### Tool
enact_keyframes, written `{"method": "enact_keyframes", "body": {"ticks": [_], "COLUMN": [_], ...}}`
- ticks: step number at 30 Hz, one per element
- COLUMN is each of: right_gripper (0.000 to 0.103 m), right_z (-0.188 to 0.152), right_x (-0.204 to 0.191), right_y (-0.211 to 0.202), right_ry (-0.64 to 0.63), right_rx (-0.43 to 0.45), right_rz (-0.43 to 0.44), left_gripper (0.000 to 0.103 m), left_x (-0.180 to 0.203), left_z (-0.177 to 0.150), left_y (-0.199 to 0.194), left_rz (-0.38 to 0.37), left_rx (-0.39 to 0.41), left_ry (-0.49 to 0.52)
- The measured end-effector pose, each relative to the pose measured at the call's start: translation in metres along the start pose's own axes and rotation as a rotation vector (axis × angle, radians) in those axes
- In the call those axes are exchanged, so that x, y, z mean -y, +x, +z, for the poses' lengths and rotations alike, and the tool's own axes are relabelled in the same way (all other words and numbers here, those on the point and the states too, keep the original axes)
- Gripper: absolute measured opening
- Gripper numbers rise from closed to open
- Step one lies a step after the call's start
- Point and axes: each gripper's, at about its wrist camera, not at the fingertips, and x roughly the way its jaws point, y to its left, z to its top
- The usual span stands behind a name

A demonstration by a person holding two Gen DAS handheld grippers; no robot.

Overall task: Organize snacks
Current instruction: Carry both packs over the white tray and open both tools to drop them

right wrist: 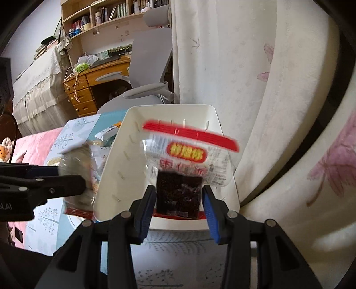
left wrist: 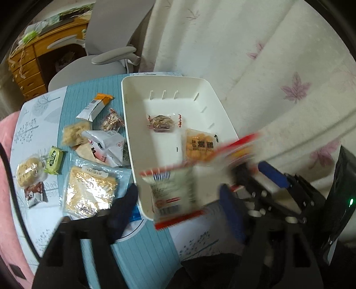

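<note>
The worktop (left wrist: pixel 142 246) carries a white bin (left wrist: pixel 131 142) with loose snacks (left wrist: pixel 89 142) beside it. In the bin lie a nut pack (left wrist: pixel 161 123) and a cracker pack (left wrist: pixel 200 146). The right hand-held gripper (right wrist: pixel 179 200) clamps a red-edged packet (right wrist: pixel 189 153) over the bin. The left hand-held gripper (left wrist: pixel 178 200) stands open above a falling, blurred packet (left wrist: pixel 173 191).

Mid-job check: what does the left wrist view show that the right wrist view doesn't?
Left wrist only: a green packet on the table, and two packets lying inside the bin. Right wrist only: the dark filling of the red-edged packet in the right gripper, plus a bookshelf. Both: the white bin, grey chair and curtain.
</note>
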Motion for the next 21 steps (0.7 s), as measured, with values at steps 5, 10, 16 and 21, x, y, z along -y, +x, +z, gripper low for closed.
{"method": "enact_keyframes", "body": {"ticks": [5, 10, 16, 21], "right_gripper": [0.058, 0.058, 0.058, 0.058], "right_z": [-0.005, -0.014, -0.023, -0.027], "right_x": [0.004, 0.006, -0.007, -0.021], "right_y": [0.004, 0.008, 0.016, 0.022], "right_ry": [-0.016, -0.004, 0.015, 0.047], "right_rx": [-0.019, -0.046, -0.099, -0.132], "right_rz": [0.022, 0.052, 0.093, 0.122], "left_gripper": [0.077, 0.077, 0.077, 0.077], "left_x": [-0.001, -0.012, -0.035, -0.064], "left_z": [-0.001, -0.008, -0.029, -0.053], "left_y": [0.001, 0.000, -0.007, -0.010], "left_rz": [0.023, 0.078, 0.085, 0.103], "left_rx": [0.003, -0.001, -0.001, -0.047], "left_ry": [-0.028, -0.061, -0.089, -0.134]}}
